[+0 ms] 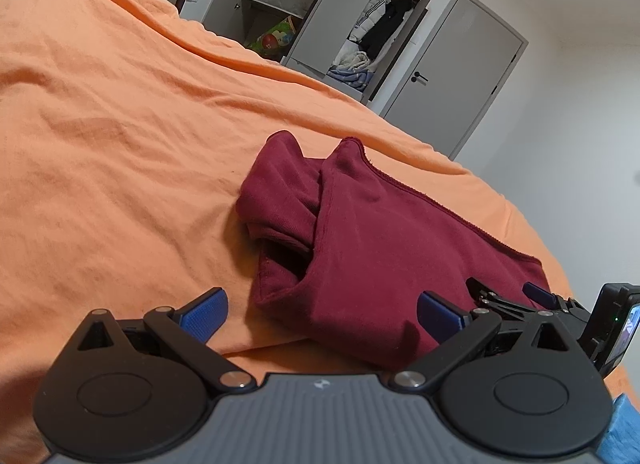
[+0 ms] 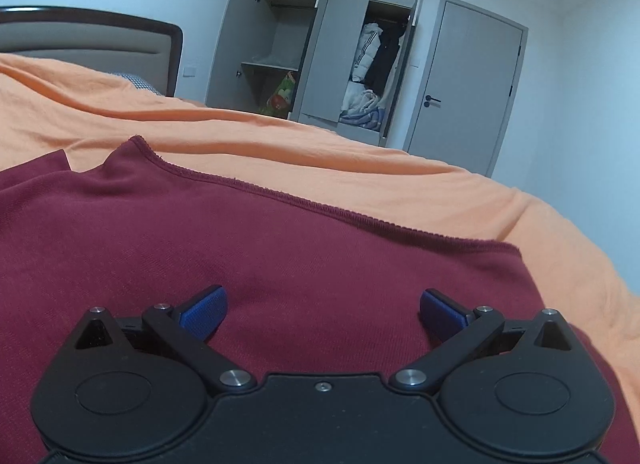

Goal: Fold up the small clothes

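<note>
Along the bottom edge of each wrist view we see the tongs themselves. The left tongs (image 1: 322, 314) stand wide apart and hold nothing; one blue pad sits over bare sheet, the other over the near edge of the maroon garment (image 1: 360, 232). The right tongs (image 2: 323, 314) are likewise wide and empty, hovering low over the middle of the same maroon garment (image 2: 248, 248). In the left wrist view, the right tongs (image 1: 504, 300) also appear at the lower right of the frame, above the garment's right end.

At the centre of the left wrist view, the garment lies on the bed (image 1: 120, 135), partly folded: a broad upper layer is laid over bunched cloth at its left end, where a dark opening shows. We judge that one fold is made and that the left end remains untidy. We read the spread pads as readiness to pinch an edge; the left tongs are best placed for the near left corner.

Beyond the garment, the orange sheet runs wrinkled toward the headboard (image 2: 92, 39) at the upper left of the right wrist view. Loose wrinkles may catch in a low pinch.

Farthest away stand an open wardrobe (image 2: 320, 51) with clothes inside and a closed door (image 2: 468, 83).
</note>
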